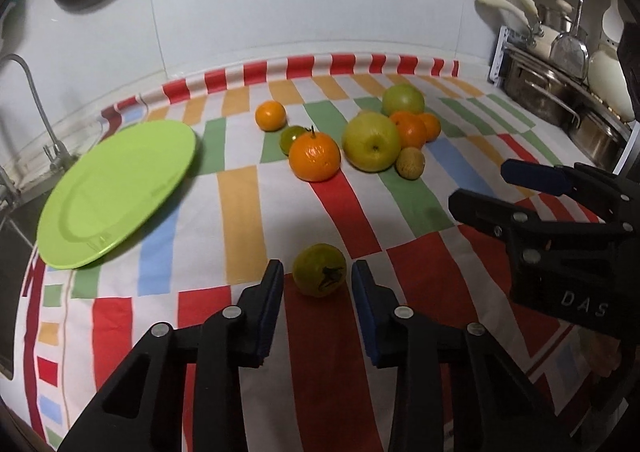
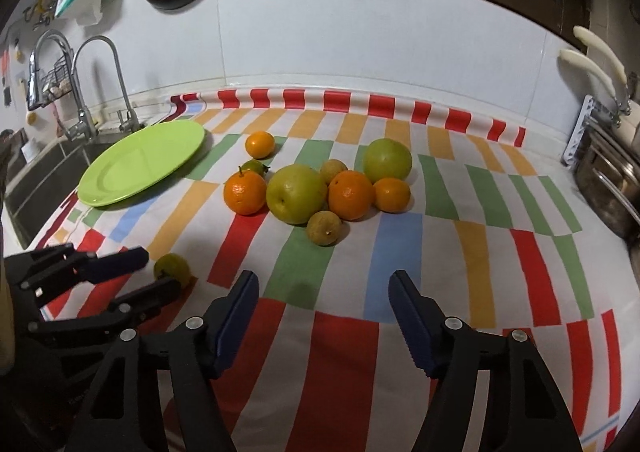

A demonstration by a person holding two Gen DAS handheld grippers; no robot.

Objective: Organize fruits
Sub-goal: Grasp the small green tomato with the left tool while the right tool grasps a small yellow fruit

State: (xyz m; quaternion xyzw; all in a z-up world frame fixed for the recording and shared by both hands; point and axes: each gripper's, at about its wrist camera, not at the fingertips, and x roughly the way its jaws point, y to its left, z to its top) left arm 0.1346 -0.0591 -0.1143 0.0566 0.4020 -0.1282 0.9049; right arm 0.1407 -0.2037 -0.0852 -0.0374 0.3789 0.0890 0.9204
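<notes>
A small yellow-green fruit (image 1: pixel 319 270) lies on the striped cloth between the open fingers of my left gripper (image 1: pixel 316 276), untouched by the pads. It also shows in the right wrist view (image 2: pixel 173 269), with the left gripper (image 2: pixel 154 267) around it. A cluster of oranges and green fruits lies mid-table: an orange with a stem (image 1: pixel 314 156), a big green apple (image 1: pixel 372 141), another green apple (image 2: pixel 387 159). A lime-green plate (image 1: pixel 116 188) sits empty at the left. My right gripper (image 2: pixel 322 290) is open and empty, short of the cluster.
A sink with taps (image 2: pixel 100 92) lies left of the plate. A rack of metal pots (image 1: pixel 560 92) stands at the right. The striped cloth (image 2: pixel 400 252) covers the counter up to the white wall. The right gripper also shows in the left wrist view (image 1: pixel 484 188).
</notes>
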